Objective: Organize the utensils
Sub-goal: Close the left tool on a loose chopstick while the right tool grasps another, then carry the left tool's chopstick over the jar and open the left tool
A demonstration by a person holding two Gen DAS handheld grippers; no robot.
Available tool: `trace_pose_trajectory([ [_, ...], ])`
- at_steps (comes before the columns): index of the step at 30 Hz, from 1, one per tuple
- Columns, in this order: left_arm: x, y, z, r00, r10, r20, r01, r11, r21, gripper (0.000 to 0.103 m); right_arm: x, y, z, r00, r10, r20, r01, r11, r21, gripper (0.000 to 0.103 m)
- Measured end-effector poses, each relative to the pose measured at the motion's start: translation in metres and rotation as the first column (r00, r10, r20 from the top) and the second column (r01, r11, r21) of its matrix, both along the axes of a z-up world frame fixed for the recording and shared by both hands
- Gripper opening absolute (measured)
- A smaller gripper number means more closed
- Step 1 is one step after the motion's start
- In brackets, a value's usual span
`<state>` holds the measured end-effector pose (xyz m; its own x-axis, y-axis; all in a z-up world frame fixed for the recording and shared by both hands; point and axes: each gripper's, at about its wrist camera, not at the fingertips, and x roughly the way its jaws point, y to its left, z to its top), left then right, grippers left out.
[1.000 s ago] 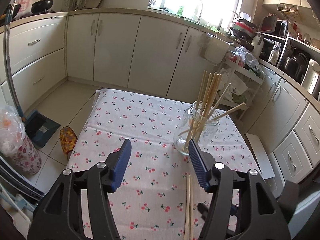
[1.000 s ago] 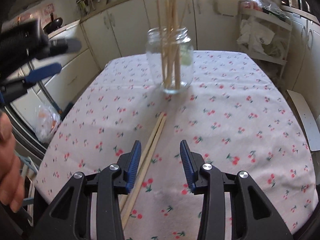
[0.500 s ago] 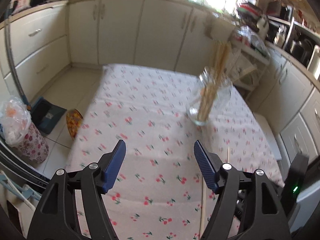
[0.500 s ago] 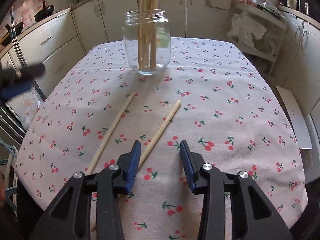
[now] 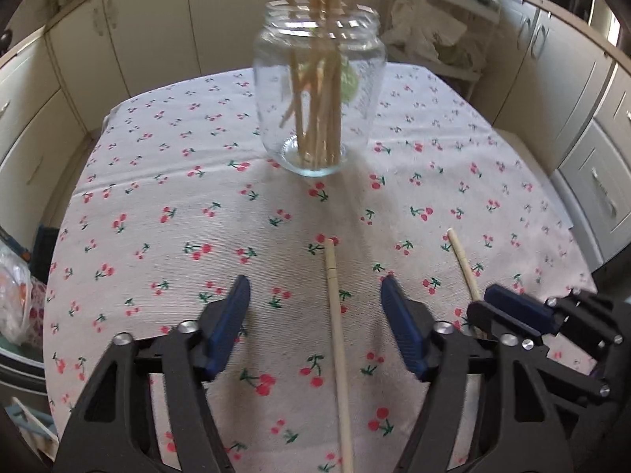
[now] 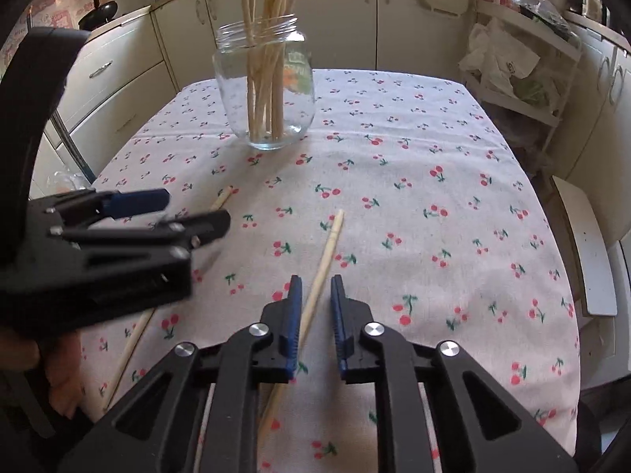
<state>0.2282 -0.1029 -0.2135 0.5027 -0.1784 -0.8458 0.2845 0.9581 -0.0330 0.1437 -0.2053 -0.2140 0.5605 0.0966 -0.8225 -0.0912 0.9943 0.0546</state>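
Observation:
A glass jar [image 5: 319, 90] holding several wooden chopsticks stands upright at the far middle of the cherry-print table; it also shows in the right wrist view [image 6: 268, 86]. Two loose chopsticks lie flat on the cloth. My left gripper [image 5: 315, 295] is open wide, low over the cloth, with one chopstick [image 5: 337, 339] lying between its fingers, untouched. My right gripper [image 6: 316, 291] is narrowly open, its pads on either side of the other chopstick [image 6: 319, 276], with small gaps. The right gripper shows in the left wrist view [image 5: 524, 315], the left gripper in the right wrist view [image 6: 130, 228].
The cherry-print tablecloth [image 6: 434, 205] covers a small table with cream kitchen cabinets [image 5: 150, 35] behind. A wire shelf rack with bags [image 6: 512, 71] stands at the right. A white board [image 6: 587, 252] leans beside the table's right edge. A bag [image 5: 15, 299] sits on the floor at left.
Both grippers have come down and forward toward the cloth. The two chopsticks, first side by side, now lie apart. The left gripper straddles one; the right gripper has narrowed around the other.

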Motion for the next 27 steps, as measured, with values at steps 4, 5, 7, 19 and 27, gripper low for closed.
trace_pose_trajectory([
  [4,-0.001,0.0,0.0,1.0,-0.004,0.007,0.004,1.0,0.013,0.028,0.006,0.005,-0.001,1.0,0.005,-0.009,-0.005,1.0,0.0,0.013],
  [5,0.0,0.001,0.001,1.0,-0.007,0.002,0.007,1.0,0.011,0.026,0.006,0.006,-0.001,1.0,0.011,-0.012,-0.011,1.0,-0.006,0.011],
  [7,0.002,0.002,0.002,1.0,-0.017,-0.01,0.017,1.0,0.012,0.025,0.009,0.006,0.0,0.999,0.024,-0.027,-0.024,1.0,-0.01,0.011],
  [19,0.003,0.006,0.014,0.999,-0.042,0.02,0.042,0.999,-0.03,0.005,0.015,0.004,0.008,0.999,0.017,-0.026,-0.016,0.998,0.062,0.006],
  [27,0.006,0.048,0.073,0.98,0.052,0.194,-0.011,0.979,-0.205,0.005,0.019,-0.013,0.048,0.989,-0.095,0.109,0.063,0.961,0.27,0.006],
])
